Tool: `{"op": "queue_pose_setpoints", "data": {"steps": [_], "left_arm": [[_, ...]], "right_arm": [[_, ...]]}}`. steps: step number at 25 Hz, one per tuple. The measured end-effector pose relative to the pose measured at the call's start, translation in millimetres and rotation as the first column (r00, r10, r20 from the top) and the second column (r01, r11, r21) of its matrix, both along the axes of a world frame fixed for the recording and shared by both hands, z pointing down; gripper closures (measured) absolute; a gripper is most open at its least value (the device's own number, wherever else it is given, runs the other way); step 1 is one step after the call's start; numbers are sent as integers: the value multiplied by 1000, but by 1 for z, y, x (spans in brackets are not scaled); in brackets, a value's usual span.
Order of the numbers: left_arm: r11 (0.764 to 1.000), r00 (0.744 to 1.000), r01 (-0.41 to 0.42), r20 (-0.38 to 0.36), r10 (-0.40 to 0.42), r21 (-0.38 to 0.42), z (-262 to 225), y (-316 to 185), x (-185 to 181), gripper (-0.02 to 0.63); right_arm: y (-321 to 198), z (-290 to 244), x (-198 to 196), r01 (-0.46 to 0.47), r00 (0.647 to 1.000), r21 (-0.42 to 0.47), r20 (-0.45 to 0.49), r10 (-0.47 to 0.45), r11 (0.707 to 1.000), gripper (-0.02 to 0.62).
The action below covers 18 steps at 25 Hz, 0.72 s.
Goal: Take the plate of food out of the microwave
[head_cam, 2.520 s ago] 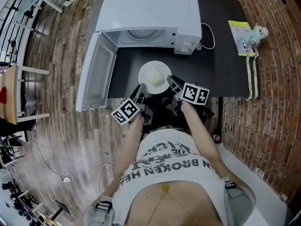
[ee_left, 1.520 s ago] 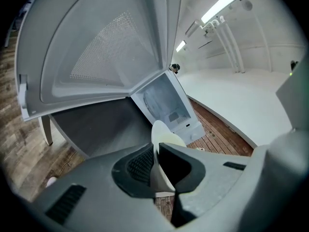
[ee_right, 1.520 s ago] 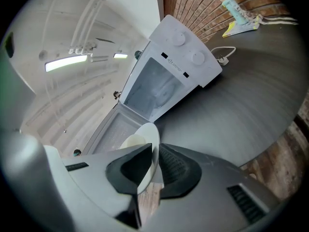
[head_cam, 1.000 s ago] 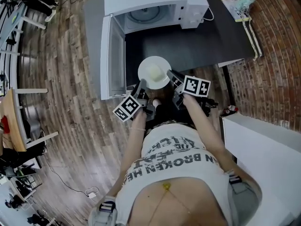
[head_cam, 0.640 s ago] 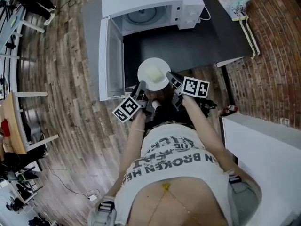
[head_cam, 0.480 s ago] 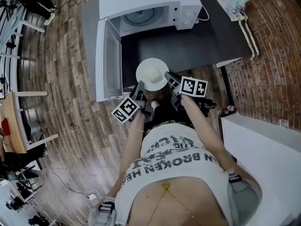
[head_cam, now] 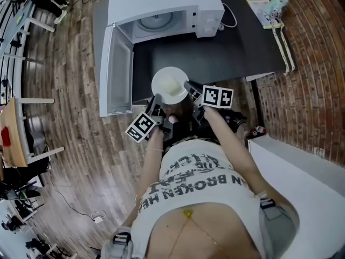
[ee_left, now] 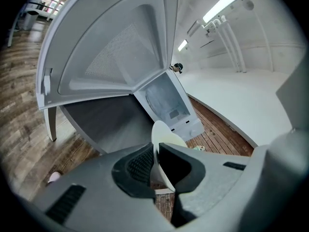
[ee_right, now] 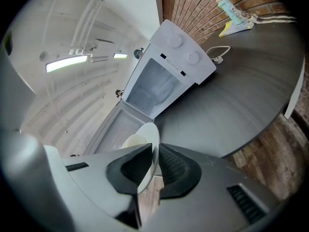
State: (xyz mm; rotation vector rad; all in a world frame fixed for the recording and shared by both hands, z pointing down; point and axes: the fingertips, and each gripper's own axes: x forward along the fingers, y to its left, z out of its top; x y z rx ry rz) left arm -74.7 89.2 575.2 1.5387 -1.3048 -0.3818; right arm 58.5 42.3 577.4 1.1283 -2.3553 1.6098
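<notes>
A white plate [head_cam: 169,85] with pale food on it hangs over the near edge of the dark table [head_cam: 237,42], held level between both grippers. My left gripper [head_cam: 157,102] is shut on the plate's near-left rim [ee_left: 163,138], the edge pinched between its dark pads. My right gripper [head_cam: 191,90] is shut on the near-right rim [ee_right: 150,149]. The white microwave [head_cam: 161,7] stands at the table's far left, its door [head_cam: 114,72] swung open toward me, its cavity with the glass turntable [head_cam: 153,21] bare.
A power cord [head_cam: 230,16] trails right of the microwave. A yellow leaflet and a small toy figure [head_cam: 269,7] lie at the table's far right corner. Brick floor runs to the right, wood planks to the left. A white counter [head_cam: 307,171] sits near right.
The plate and both grippers have shifted slightly left and toward the table together. The view has swung, so the microwave and table sit further left. Both grips stay the same.
</notes>
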Motion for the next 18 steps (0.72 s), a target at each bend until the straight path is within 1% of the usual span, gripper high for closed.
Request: {"op": "queue_pose_setpoints", "data": {"steps": [7,18], "left_arm": [[1000,1000,18,10,-18,1,-1,-4,16,571],[999,999,41,20,-41,-4,0,-6,30,571]], "right_arm": [[-7,1,15,24,1000,-3,5,-24,1000,554],[-12,3,27,47,999,-8,13,-47,999,554]]}}
